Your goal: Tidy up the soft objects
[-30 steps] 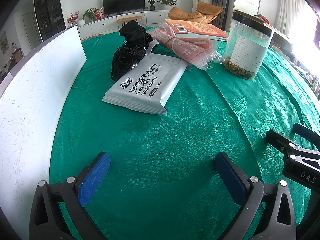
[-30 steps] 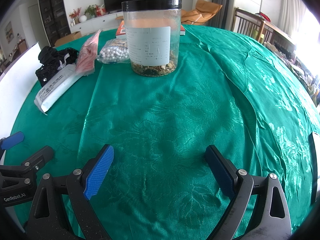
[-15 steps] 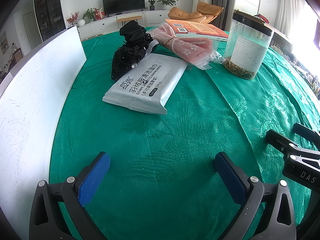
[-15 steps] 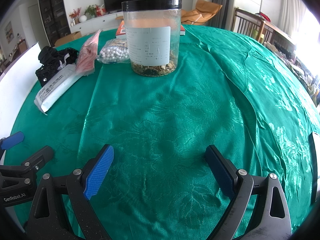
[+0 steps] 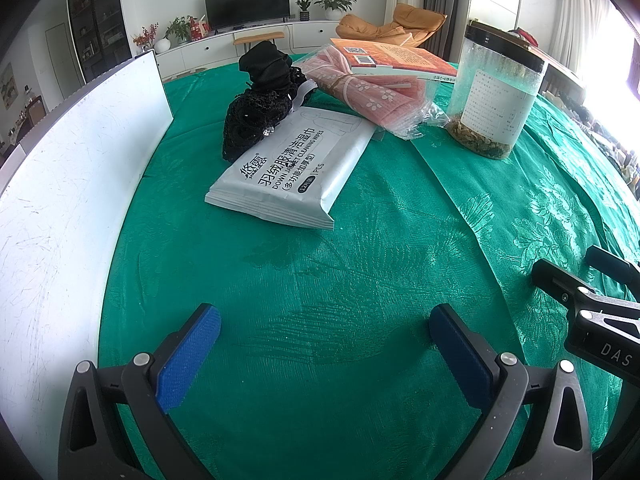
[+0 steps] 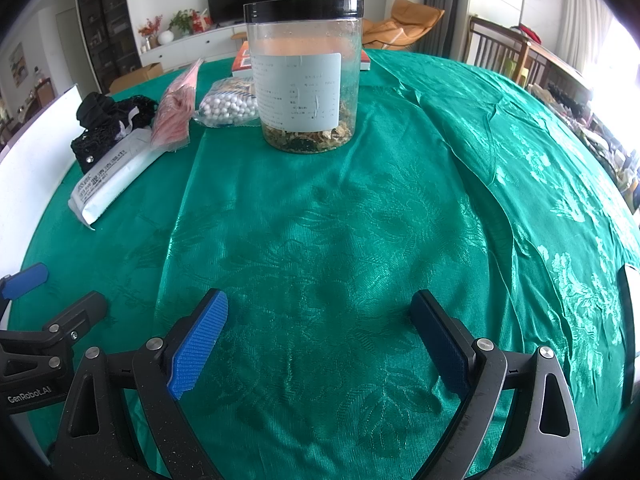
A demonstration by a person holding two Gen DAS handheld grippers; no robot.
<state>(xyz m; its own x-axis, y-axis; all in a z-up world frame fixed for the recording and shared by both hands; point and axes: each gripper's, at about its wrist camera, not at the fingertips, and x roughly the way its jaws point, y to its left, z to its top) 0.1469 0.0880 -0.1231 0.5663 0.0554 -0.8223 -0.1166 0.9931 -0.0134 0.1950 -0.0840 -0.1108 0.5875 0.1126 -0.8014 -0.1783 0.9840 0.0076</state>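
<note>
On the green tablecloth (image 5: 360,280) the soft things lie clustered at the far left side, beside the white board (image 5: 80,168). The wipes pack (image 5: 292,168) is a flat white pouch with dark printed lettering, its seam end facing the camera. A crumpled black lace garment (image 5: 260,108) rests partly on the pack's far corner, and a pink cloth in clear wrapping (image 5: 372,96) lies just beside it, under the edge of an orange book (image 5: 400,58). A bag of white beads (image 6: 228,108) sits against the black-lidded clear jar (image 6: 306,80). The left gripper (image 5: 324,316) and the right gripper (image 6: 320,304) both hover over bare cloth, jaws spread wide, holding nothing.
</note>
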